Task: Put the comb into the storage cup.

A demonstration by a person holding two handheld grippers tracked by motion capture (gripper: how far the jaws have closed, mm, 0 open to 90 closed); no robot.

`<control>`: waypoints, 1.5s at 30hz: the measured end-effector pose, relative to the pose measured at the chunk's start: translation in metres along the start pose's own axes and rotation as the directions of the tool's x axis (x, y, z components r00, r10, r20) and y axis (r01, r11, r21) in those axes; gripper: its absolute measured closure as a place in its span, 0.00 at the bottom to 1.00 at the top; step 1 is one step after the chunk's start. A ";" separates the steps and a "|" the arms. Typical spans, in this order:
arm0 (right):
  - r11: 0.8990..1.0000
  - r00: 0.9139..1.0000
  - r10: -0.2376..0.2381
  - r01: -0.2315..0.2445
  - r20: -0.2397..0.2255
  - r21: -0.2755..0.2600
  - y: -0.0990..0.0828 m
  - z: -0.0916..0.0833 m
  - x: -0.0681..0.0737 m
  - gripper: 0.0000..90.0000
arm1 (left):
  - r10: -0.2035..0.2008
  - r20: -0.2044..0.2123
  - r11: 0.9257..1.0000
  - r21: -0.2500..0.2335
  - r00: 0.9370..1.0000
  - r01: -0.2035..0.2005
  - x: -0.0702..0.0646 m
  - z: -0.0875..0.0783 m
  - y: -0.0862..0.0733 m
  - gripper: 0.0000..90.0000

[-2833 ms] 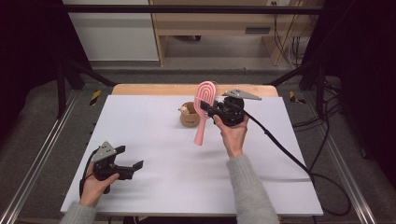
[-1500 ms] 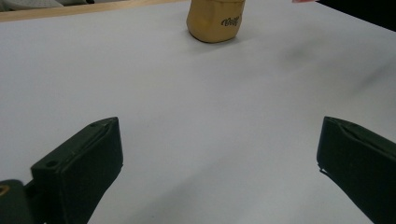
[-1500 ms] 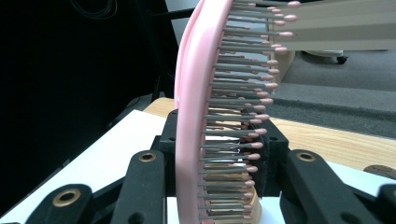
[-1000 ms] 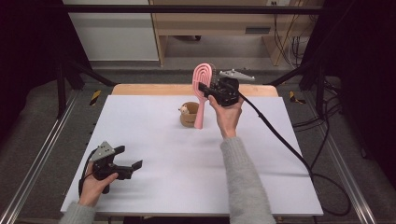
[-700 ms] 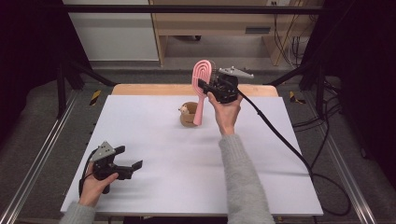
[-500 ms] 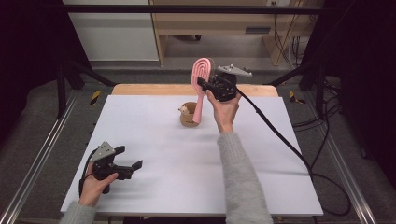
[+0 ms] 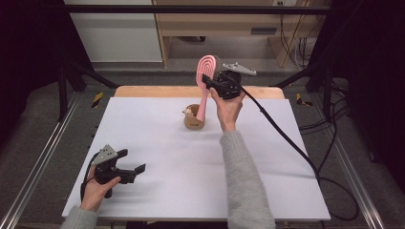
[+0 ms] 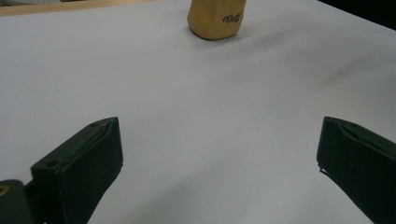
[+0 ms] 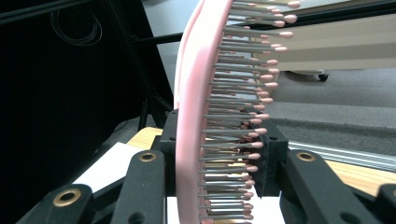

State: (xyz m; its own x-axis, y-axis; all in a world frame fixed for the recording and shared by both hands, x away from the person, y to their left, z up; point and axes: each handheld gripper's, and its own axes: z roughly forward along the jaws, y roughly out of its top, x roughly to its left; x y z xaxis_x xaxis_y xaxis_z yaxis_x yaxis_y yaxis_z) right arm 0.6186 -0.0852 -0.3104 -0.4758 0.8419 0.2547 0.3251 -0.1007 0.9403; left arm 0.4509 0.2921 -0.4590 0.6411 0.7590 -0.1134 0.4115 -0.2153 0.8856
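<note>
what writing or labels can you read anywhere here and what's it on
Small dark print on the side of the tan cup, seen in the left gripper view: too blurred to read.
Pink hairbrush in the right gripper: no writing to be seen.
Yellow and black striped marks on the floor by the table's far corners: a warning pattern, no words.

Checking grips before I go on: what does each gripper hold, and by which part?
The right gripper is shut on the pink hairbrush, clamped across its bristled head, handle hanging down toward the cup. The left gripper is open and holds nothing.
</note>
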 end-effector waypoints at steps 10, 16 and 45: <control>1.000 1.000 0.008 -0.008 0.008 -0.014 0.002 0.010 0.002 0.71 | -0.002 0.002 1.000 0.000 1.000 0.002 0.000 0.000 0.000 0.01; 1.000 1.000 0.014 -0.014 0.014 -0.013 0.003 0.014 -0.001 0.71 | -0.001 0.005 1.000 0.002 1.000 0.001 0.000 0.000 0.000 0.01; 1.000 0.998 0.020 -0.020 0.060 -0.008 -0.005 0.041 -0.014 0.71 | -0.005 0.005 1.000 0.009 1.000 0.005 0.001 0.002 -0.002 0.01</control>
State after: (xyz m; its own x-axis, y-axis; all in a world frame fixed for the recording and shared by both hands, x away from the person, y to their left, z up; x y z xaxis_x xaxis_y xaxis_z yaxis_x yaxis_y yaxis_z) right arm 0.6566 -0.0746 -0.3280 -0.4194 0.8698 0.2599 0.3279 -0.1218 0.9368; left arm 0.4523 0.2918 -0.4616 0.6425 0.7568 -0.1202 0.4206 -0.2172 0.8809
